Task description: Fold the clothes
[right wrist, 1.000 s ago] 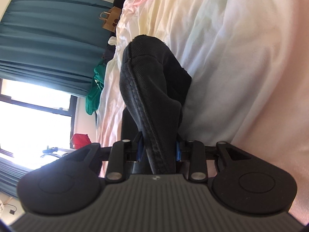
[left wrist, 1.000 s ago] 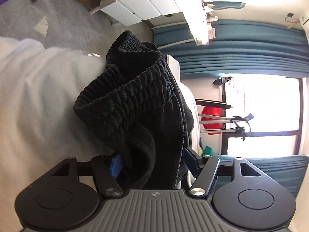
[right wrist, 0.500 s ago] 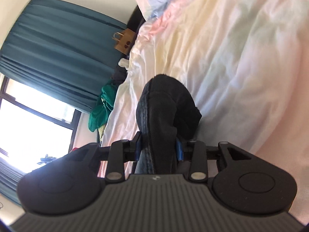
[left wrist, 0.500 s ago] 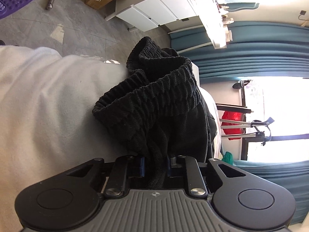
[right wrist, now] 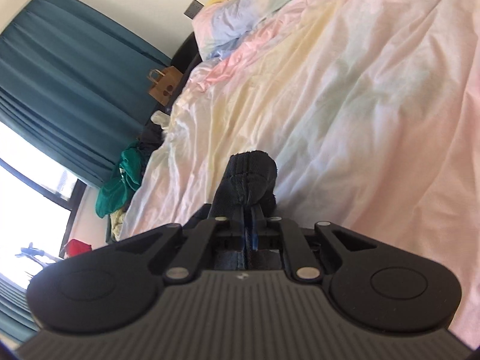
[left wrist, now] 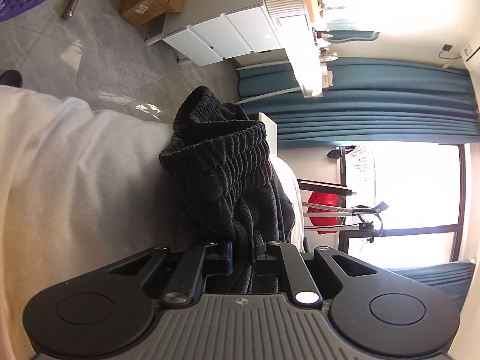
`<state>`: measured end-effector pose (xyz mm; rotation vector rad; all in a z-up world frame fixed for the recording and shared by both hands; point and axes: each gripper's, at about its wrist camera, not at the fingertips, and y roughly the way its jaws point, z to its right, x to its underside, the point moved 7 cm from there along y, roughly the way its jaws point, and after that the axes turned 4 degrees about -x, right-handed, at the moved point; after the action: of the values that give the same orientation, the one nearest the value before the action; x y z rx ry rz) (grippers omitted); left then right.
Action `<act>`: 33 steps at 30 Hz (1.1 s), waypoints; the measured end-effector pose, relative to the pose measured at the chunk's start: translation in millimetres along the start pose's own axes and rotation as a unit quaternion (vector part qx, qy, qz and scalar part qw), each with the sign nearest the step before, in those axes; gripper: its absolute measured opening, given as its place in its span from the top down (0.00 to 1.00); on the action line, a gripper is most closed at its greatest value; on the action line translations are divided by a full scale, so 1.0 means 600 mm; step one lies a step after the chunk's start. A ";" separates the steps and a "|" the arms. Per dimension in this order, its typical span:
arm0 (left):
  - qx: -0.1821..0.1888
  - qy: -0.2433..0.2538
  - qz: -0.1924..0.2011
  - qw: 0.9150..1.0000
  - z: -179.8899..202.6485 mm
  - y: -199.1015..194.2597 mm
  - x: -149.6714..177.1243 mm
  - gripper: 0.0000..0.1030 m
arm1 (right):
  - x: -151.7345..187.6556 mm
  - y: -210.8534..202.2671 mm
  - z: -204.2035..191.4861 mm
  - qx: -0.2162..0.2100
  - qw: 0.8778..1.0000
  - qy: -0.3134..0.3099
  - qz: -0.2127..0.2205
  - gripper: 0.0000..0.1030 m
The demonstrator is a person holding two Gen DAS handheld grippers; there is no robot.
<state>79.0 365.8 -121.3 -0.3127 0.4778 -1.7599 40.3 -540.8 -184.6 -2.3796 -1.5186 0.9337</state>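
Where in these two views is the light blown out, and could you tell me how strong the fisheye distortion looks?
Left wrist view: the window and shelf top are overexposed to white; teal curtains bow with the lens. Right wrist view: the window is blown out at left; the pastel bedding is evenly lit, and corners vignette dark.

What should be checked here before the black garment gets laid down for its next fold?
1. Left gripper shut on black garment, near the ribbed waistband: ok.
2. Right gripper shut on the garment's seamed edge: ok.
3. Garment spread flat between grippers: cannot tell, neither view shows the span.
4. Pastel duvet offers bare room beyond the right gripper: ok.
5. Fabric bunched at the left grip: not ok, smooth first.
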 end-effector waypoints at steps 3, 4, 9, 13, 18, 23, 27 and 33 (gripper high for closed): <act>-0.013 -0.004 -0.003 1.000 -0.008 -0.003 -0.006 0.89 | 0.007 0.014 0.018 -0.045 0.996 0.049 -0.051 0.82; -0.015 0.005 -0.002 1.000 -0.006 -0.004 -0.006 0.89 | 0.014 0.017 0.018 -0.043 0.996 0.047 -0.065 0.76; -0.020 0.023 0.000 1.000 -0.002 -0.001 -0.007 0.89 | 0.044 0.022 0.015 -0.023 0.992 0.057 -0.108 0.30; -0.025 0.036 0.003 0.999 0.003 0.003 -0.005 0.89 | 0.045 0.035 0.006 -0.005 0.997 0.021 -0.073 0.31; -0.042 0.083 0.013 0.996 0.018 0.007 0.003 0.89 | 0.018 0.102 -0.005 0.007 0.997 -0.009 -0.075 0.84; -0.039 0.132 0.024 0.990 0.054 -0.010 0.027 0.90 | -0.006 0.106 -0.058 -0.025 0.996 -0.064 -0.061 0.92; -0.038 0.151 0.008 0.988 0.085 -0.043 0.060 0.90 | -0.044 0.092 -0.095 -0.061 0.996 -0.038 -0.051 0.93; -0.052 0.147 -0.006 0.988 0.090 -0.107 0.088 0.90 | -0.110 0.059 -0.135 -0.110 0.993 -0.014 -0.050 0.93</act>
<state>35.7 318.6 -45.4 -0.1287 0.7832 -1.8039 95.7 -599.6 -109.4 -2.4148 -1.8198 0.8196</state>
